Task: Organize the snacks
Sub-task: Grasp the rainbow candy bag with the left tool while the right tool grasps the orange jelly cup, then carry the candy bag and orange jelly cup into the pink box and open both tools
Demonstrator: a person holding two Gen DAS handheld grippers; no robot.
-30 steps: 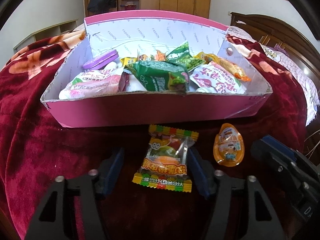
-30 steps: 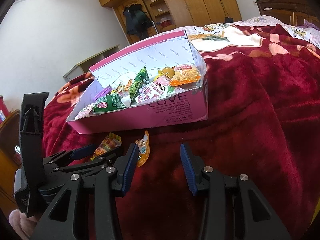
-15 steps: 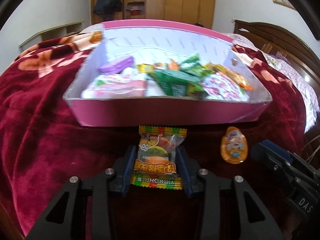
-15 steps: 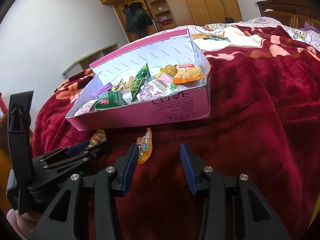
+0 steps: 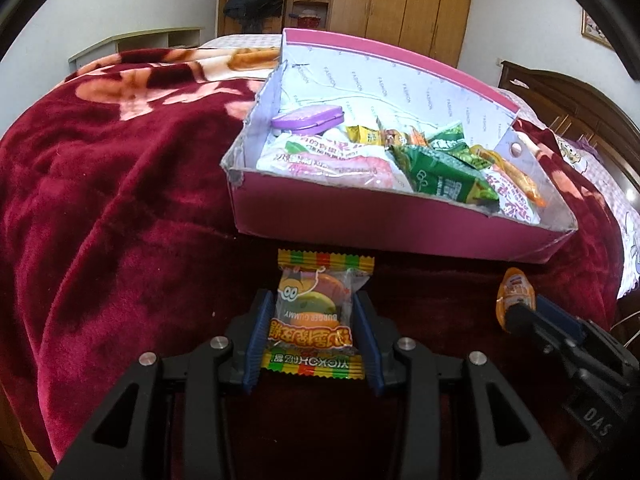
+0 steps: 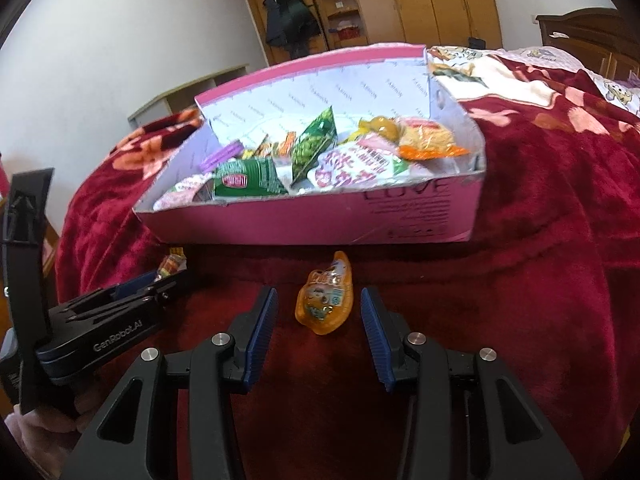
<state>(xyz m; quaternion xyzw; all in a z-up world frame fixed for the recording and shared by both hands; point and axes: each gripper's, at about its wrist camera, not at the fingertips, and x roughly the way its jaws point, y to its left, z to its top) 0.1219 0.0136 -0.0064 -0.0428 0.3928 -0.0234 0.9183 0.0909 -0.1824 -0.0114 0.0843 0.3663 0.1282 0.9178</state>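
We see the left gripper (image 5: 313,334) with its jaws narrowed onto the burger gummy packet (image 5: 316,314), the blue pads pressing both side edges; the packet's long axis runs along the fingers, its striped crimped end pointing toward the pink box (image 5: 360,216) just ahead on the red blanket (image 5: 100,220). The right gripper (image 6: 318,334) has jaws partly apart around the orange egg-shaped snack (image 6: 325,300) without touching it; that snack lies on the blanket, long axis tilted, narrow end toward the box, which is full of snack bags and a purple tin (image 5: 307,118)
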